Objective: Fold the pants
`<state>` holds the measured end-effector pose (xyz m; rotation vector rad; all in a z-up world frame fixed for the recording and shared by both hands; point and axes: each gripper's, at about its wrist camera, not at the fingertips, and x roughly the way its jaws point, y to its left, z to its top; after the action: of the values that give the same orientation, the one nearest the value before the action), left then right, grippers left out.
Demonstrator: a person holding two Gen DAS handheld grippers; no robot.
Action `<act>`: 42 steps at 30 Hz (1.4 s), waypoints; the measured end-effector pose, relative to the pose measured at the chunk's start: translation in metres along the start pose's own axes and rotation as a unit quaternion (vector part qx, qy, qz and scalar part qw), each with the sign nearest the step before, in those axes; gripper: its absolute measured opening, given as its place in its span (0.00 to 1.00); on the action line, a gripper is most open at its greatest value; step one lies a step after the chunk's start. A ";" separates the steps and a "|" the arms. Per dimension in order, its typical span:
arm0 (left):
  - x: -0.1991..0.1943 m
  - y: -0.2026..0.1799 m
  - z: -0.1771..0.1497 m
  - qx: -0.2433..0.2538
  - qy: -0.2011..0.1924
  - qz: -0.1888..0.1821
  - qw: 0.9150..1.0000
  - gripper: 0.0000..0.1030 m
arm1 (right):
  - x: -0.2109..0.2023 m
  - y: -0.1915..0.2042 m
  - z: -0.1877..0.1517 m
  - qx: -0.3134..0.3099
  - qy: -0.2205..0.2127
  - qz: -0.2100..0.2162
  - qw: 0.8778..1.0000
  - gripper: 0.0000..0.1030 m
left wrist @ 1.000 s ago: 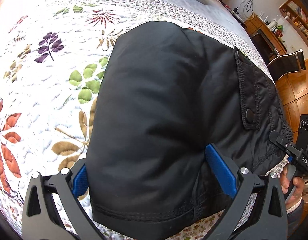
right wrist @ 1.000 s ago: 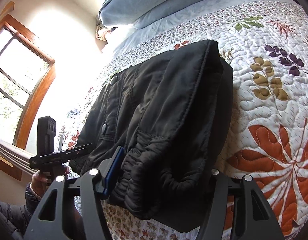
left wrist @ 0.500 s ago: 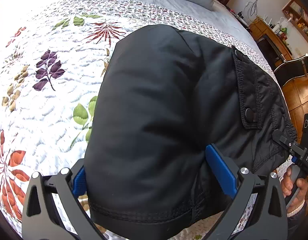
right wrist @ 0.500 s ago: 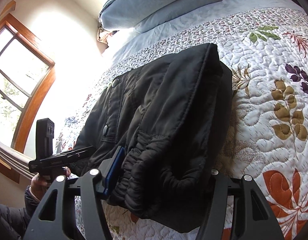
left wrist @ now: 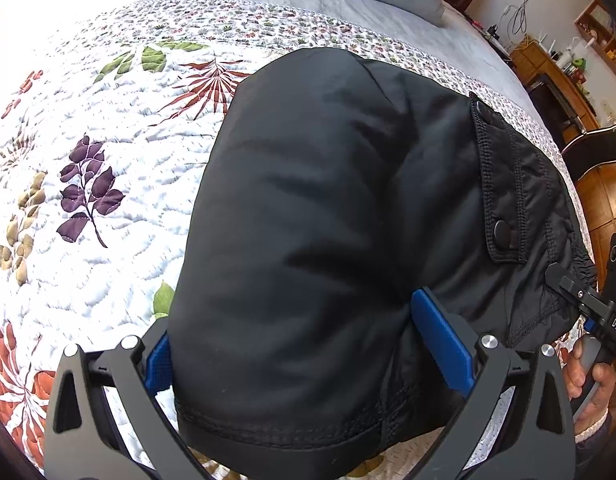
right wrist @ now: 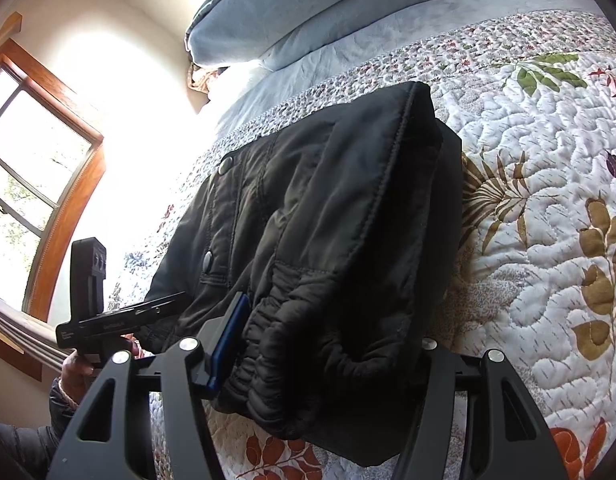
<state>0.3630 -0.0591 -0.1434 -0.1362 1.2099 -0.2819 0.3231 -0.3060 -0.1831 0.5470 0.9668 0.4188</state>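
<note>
Both grippers, left (left wrist: 303,344) and right (right wrist: 328,344), are gripping the folded pants (left wrist: 328,240) over the quilt (left wrist: 87,160); pillows (right wrist: 291,8) are lying beyond.

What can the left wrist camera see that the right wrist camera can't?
Only the left wrist view shows the wooden shelves and the dark chair beside the bed, plus the hem end of the black pants in the left gripper.

Only the right wrist view shows the window, the blue pillows, and the gathered waistband in the right gripper.

Both show the same folded pants on the leafy quilt, each gripper closed on its end, and the pocket flap with snaps.
</note>
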 end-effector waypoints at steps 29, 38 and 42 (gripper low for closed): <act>0.013 0.000 0.029 -0.004 -0.003 0.018 1.000 0.98 | 0.018 -0.004 -0.004 0.021 -0.002 0.003 1.000 0.60; 0.011 -0.001 0.023 0.003 -0.016 0.014 1.000 0.98 | 0.018 -0.010 -0.007 0.032 -0.004 0.009 0.999 0.61; 0.009 -0.001 0.021 0.006 -0.021 0.011 1.000 0.98 | 0.019 -0.014 -0.007 0.036 -0.004 0.011 0.999 0.62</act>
<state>0.3853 -0.0638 -0.1440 -0.1185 1.1667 -0.2661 0.3276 -0.3045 -0.2069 0.6238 0.9709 0.4022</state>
